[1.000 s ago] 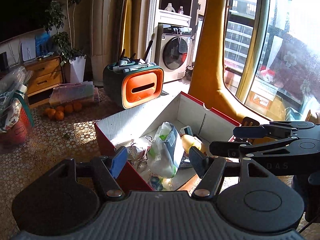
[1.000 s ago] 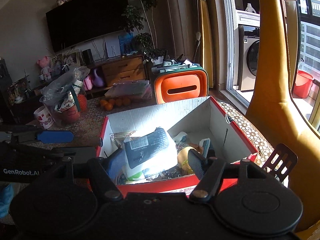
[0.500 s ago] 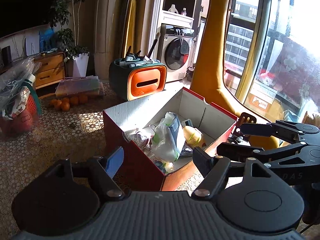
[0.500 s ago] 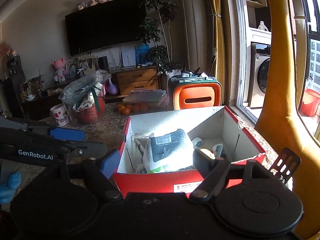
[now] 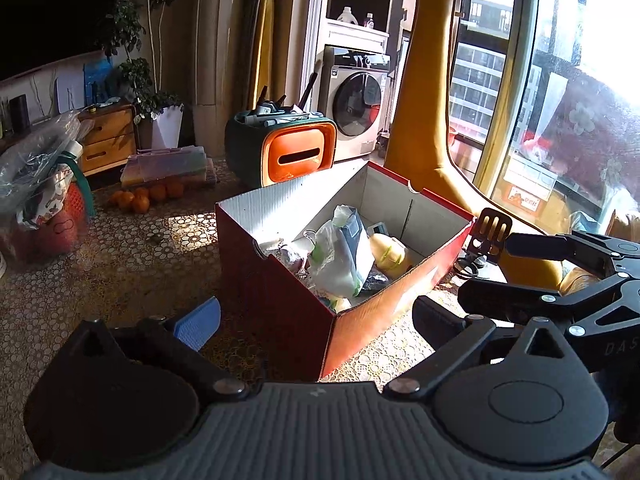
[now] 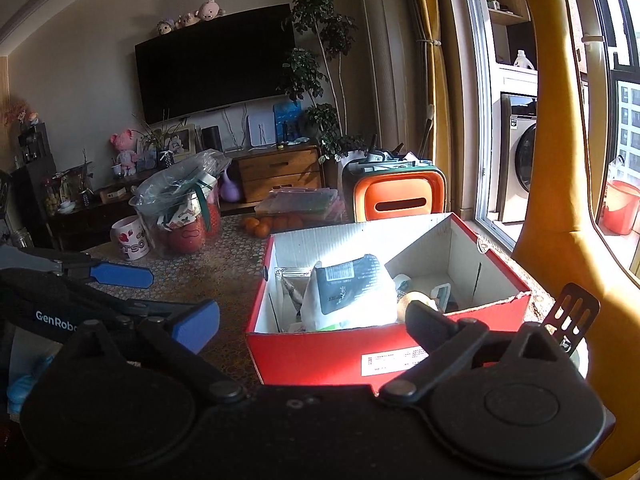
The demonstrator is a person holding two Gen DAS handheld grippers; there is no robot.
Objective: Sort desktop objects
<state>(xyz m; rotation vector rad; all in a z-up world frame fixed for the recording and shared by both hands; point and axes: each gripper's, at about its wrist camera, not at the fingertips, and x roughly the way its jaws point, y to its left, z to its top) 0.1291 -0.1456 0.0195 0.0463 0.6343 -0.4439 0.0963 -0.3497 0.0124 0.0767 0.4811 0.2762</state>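
Note:
A red cardboard box [image 5: 276,280] with white inner walls stands on the patterned table; it also shows in the right wrist view [image 6: 320,352]. Inside lie a white plastic bag with a dark label [image 6: 348,292], a yellow bottle [image 5: 388,250] and small items. My left gripper [image 5: 316,320] is open and empty, held back from the box's near corner. My right gripper [image 6: 312,320] is open and empty, in front of the box's long red side. A black slotted spatula [image 5: 490,228] stands just right of the box.
An orange and green organizer [image 5: 288,152] with pens stands behind the box. Oranges [image 5: 144,196], a clear plastic case [image 5: 168,164], a bagged red basket [image 5: 44,200] and a white mug [image 6: 132,238] are on the left. A yellow giraffe figure [image 6: 560,200] stands at the right.
Both grippers have pulled back and up from the box; the box looks smaller and farther. Both stay open and empty.

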